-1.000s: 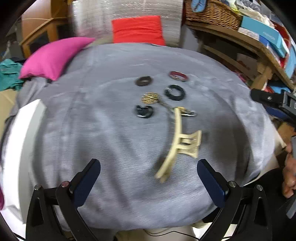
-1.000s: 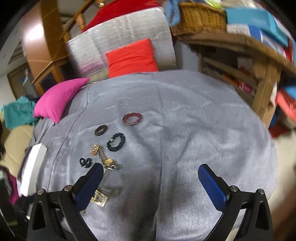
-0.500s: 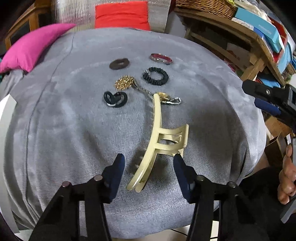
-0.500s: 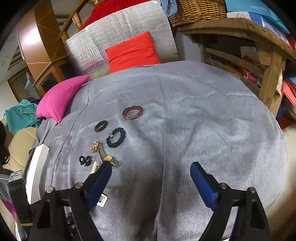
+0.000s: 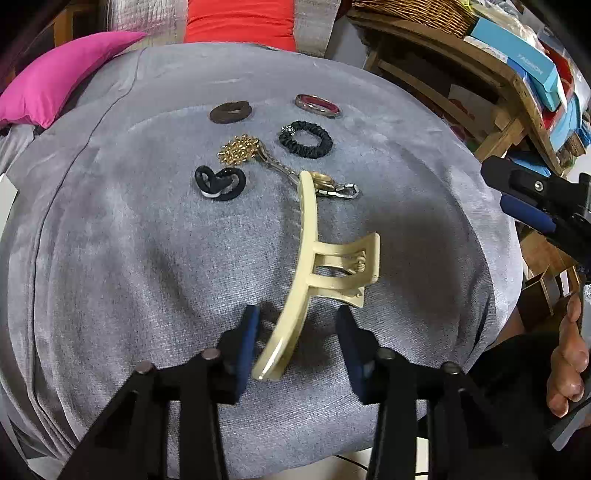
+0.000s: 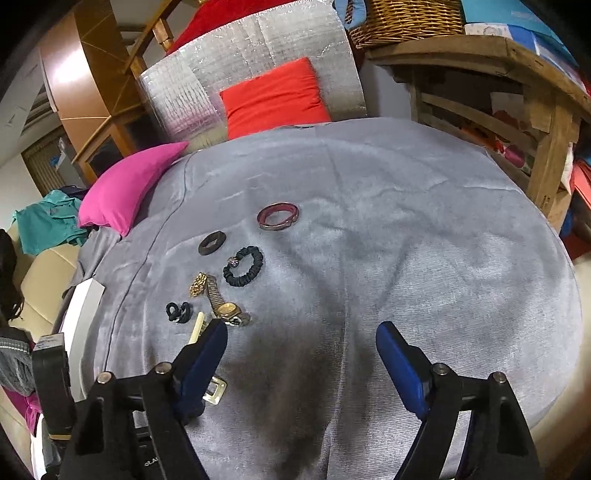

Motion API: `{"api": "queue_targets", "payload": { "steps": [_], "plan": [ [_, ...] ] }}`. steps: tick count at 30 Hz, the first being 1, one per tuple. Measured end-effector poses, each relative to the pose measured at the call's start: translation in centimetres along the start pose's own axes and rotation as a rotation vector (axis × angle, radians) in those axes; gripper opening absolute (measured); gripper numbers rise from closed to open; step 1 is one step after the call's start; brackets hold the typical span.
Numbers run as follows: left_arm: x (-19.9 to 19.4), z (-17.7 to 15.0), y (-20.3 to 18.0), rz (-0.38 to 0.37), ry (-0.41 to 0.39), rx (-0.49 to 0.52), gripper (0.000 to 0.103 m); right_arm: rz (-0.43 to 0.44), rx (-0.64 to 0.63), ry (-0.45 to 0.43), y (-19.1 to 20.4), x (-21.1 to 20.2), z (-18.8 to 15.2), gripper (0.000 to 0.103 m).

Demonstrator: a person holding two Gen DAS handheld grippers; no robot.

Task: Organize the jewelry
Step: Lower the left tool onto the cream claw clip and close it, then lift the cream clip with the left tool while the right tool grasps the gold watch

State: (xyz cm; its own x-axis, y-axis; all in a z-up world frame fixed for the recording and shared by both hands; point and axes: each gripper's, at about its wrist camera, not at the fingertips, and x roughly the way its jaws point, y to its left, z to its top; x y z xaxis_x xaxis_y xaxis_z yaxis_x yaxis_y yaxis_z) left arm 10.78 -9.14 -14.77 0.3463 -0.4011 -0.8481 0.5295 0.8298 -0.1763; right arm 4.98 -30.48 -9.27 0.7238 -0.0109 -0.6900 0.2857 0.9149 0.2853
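A cream hair claw clip (image 5: 314, 266) lies on the grey cloth (image 5: 110, 240). My left gripper (image 5: 297, 347) straddles its near end, jaws partly closed with a gap on each side. Beyond it lie a gold watch (image 5: 321, 182), a gold brooch (image 5: 238, 149), a black scrunchie (image 5: 306, 139), twisted black hair ties (image 5: 219, 181), a brown ring (image 5: 231, 111) and a red bangle (image 5: 317, 105). My right gripper (image 6: 301, 347) is open and empty above bare cloth, right of the watch (image 6: 225, 308). The clip's tip (image 6: 195, 326) shows behind its left finger.
A pink cushion (image 5: 59, 74) and a red cushion (image 5: 240, 22) lie at the far edge. A wooden shelf (image 5: 461, 74) with boxes and a basket stands to the right. A white box (image 6: 79, 317) sits at the cloth's left edge.
My left gripper has moved forward over the clip's near end and its jaws have narrowed around it. My right gripper has narrowed slightly and shifted a little.
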Motion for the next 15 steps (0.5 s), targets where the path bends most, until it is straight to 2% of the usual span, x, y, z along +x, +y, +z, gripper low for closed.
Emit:
{"api": "queue_targets", "payload": {
  "steps": [2, 5, 9, 15],
  "plan": [
    [0.0, 0.0, 0.0, -0.023, 0.002, -0.002, 0.022, 0.000, 0.002, 0.008, 0.1, 0.2, -0.1, 0.081],
    [0.1, -0.1, -0.3, -0.049, 0.007, 0.005, 0.014, 0.003, 0.000, 0.022, 0.3, 0.5, -0.2, 0.072],
    [-0.6, -0.4, -0.9, -0.069, -0.016, 0.029, 0.010, 0.003, -0.001, 0.031, 0.6, 0.8, -0.3, 0.072],
    [-3.3, -0.5, -1.1, -0.053, -0.091, 0.065, 0.010, 0.024, -0.025, 0.045, 1.6, 1.4, -0.3, 0.072]
  ]
}}
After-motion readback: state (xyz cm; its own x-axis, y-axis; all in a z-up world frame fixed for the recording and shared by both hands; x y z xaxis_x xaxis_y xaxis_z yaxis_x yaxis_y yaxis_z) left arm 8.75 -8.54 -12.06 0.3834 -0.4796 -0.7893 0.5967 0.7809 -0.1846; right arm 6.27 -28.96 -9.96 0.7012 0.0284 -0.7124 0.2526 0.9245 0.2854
